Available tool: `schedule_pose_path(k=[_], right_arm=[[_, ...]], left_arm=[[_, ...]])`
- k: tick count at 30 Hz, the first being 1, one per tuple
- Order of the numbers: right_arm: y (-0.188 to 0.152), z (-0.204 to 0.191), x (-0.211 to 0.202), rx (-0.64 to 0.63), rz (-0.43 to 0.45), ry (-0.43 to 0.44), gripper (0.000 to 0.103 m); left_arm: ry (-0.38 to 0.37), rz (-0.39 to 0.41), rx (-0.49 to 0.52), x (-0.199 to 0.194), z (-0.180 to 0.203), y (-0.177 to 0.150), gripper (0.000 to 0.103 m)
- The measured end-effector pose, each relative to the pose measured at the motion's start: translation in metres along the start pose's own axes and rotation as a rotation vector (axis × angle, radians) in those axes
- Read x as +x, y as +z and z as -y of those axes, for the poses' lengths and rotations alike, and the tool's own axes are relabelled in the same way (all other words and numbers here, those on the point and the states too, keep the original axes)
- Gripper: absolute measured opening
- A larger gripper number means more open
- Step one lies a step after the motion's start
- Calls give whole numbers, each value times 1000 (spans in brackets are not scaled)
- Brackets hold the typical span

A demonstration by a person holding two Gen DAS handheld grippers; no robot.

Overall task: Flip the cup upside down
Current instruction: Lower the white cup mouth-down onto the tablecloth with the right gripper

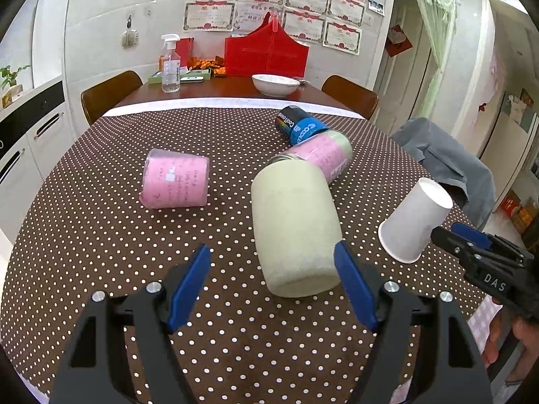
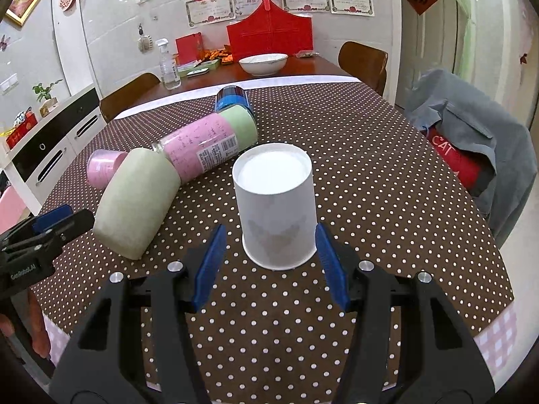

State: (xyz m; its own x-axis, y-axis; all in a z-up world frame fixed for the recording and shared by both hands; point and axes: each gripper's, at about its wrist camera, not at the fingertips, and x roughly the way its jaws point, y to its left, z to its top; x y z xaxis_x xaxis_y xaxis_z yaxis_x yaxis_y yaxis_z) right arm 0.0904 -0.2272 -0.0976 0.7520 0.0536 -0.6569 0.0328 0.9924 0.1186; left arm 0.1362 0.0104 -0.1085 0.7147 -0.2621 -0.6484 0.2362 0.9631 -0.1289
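A white paper cup (image 2: 274,207) stands upside down on the polka-dot tablecloth (image 2: 370,185), closed base up. It also shows in the left wrist view (image 1: 415,217). My right gripper (image 2: 271,262) is open, its blue fingers on either side of the cup's rim, apart from it. It shows from the side in the left wrist view (image 1: 461,235). My left gripper (image 1: 273,286) is open and empty, just in front of a pale green cylinder (image 1: 293,229) lying on its side; it appears at the left edge of the right wrist view (image 2: 50,222).
A pink roll (image 1: 175,183), a pink-and-green bottle (image 1: 323,155) and a blue can (image 1: 298,124) lie on the cloth. Farther back stand a white bowl (image 1: 274,84), a spray bottle (image 1: 170,65) and a red basket (image 1: 266,52). A chair with grey clothing (image 2: 471,141) is at the right.
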Motion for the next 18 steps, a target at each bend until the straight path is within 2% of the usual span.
schedule_pose_path(k=[18], right_arm=[[3,4,-6,-14,53,27,55]], left_arm=[[53,46,49,-20,28,2,75]])
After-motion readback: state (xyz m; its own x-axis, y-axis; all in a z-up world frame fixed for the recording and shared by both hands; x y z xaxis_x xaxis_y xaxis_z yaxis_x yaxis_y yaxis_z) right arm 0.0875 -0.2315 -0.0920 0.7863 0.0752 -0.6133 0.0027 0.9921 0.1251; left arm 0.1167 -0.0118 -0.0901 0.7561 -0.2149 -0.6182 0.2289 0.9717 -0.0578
